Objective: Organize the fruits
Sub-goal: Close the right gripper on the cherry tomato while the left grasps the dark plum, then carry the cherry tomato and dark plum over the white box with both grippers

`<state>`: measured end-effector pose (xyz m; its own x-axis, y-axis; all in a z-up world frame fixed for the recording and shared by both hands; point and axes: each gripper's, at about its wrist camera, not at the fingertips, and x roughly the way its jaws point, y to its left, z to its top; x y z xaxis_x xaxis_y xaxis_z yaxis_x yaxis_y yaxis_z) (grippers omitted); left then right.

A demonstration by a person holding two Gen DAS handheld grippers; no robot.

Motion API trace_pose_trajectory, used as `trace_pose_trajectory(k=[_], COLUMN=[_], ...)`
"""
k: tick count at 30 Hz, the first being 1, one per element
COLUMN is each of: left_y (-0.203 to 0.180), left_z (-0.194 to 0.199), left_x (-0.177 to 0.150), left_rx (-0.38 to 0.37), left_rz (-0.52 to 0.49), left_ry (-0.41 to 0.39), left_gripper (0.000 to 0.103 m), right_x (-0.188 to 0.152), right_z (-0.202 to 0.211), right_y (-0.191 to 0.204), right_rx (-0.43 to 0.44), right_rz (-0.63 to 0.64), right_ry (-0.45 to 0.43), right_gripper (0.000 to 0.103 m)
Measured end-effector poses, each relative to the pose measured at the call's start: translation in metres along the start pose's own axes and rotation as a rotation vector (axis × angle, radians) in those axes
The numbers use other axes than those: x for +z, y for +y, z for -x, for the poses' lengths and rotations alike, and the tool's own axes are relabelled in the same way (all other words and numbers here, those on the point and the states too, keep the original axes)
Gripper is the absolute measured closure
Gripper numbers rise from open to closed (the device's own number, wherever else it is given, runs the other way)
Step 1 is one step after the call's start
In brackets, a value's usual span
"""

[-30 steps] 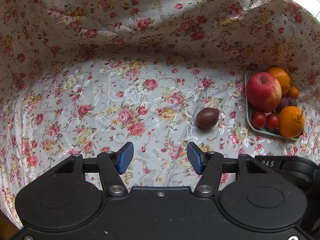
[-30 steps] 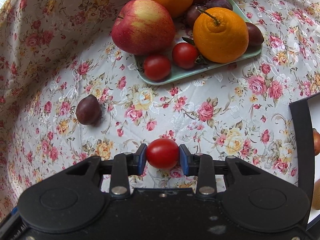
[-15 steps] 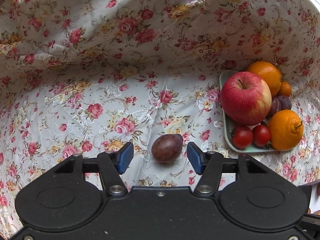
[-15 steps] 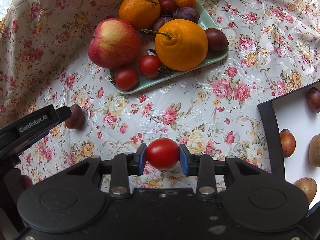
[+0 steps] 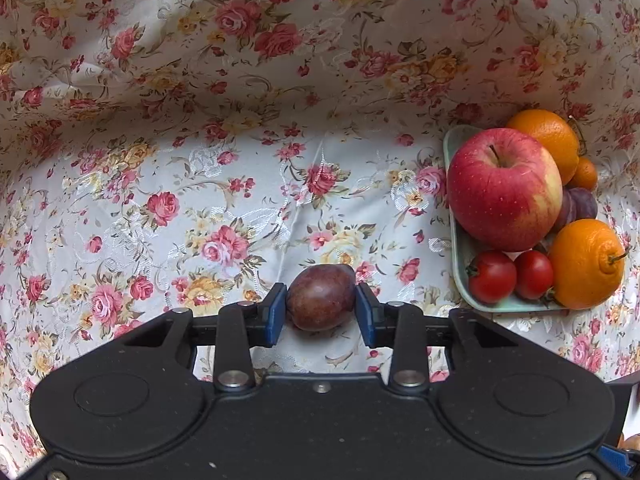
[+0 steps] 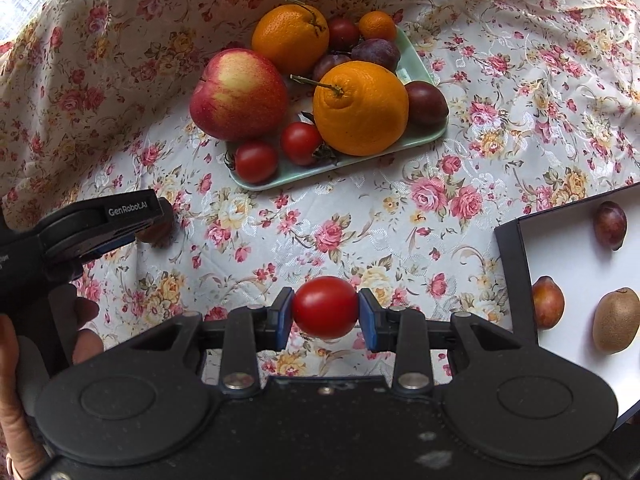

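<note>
My left gripper is shut on a dark purple plum that rests on the floral cloth; the gripper also shows in the right wrist view at the left. My right gripper is shut on a red cherry tomato above the cloth. A pale green tray at the right holds a red apple, two oranges, plums and two tomatoes; it also shows in the right wrist view.
A black-rimmed box with a white floor lies at the right and holds plums and a kiwi. The floral cloth rises in folds behind the tray and at the left.
My left gripper has moved forward to the plum and closed on it. My right gripper, with the tomato, has drawn back from the tray, so more of the box shows.
</note>
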<state>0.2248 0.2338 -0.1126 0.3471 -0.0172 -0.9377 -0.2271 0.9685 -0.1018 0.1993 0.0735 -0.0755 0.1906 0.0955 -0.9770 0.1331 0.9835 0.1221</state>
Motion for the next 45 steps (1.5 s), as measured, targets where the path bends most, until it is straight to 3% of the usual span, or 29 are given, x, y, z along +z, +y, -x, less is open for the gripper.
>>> trace_pose_trajectory(k=[5,12,22,33,38,42,45], left_y=[-0.014,-0.045,-0.133,-0.239,-0.268,-0.282,-0.29], left_z=[0.004,0.031,0.089,0.107,0.11,0.111,0.111], left_x=[0.0,0.001,-0.031,-0.086,-0.106,-0.119,-0.125], left_rx=[0.05,0.052,-0.045,-0.177,-0.18,-0.163,-0.151], left_rz=[-0.002,0.004,-0.169,-0.393,-0.452,-0.482,-0.486], left_ry=[-0.006,-0.007,-0.046,0.003,0.005,-0.004,-0.011], left_gripper=[0.058,0.058,0.058,0.058,0.058,0.055,0.045], right_x=[0.003,0.013,0.032,0.021,0.014,0.004,-0.003], right_z=[0.006,0.02,0.038,0.066,0.076,0.081,0.084], right_y=[-0.009,-0.033,-0.118,-0.23,-0.267,-0.292,-0.306], right_rx=[-0.003,-0.024,-0.081,-0.202,-0.227,-0.193,-0.168], right_rz=[-0.009,-0.057,-0.255,-0.444,-0.443,-0.467,-0.486], right_ry=[-0.017,-0.062,-0.099,-0.161,-0.139,-0.113,-0.122], right_gripper=[0.067,0.067,0.067,0.067,0.067,0.066,0.066])
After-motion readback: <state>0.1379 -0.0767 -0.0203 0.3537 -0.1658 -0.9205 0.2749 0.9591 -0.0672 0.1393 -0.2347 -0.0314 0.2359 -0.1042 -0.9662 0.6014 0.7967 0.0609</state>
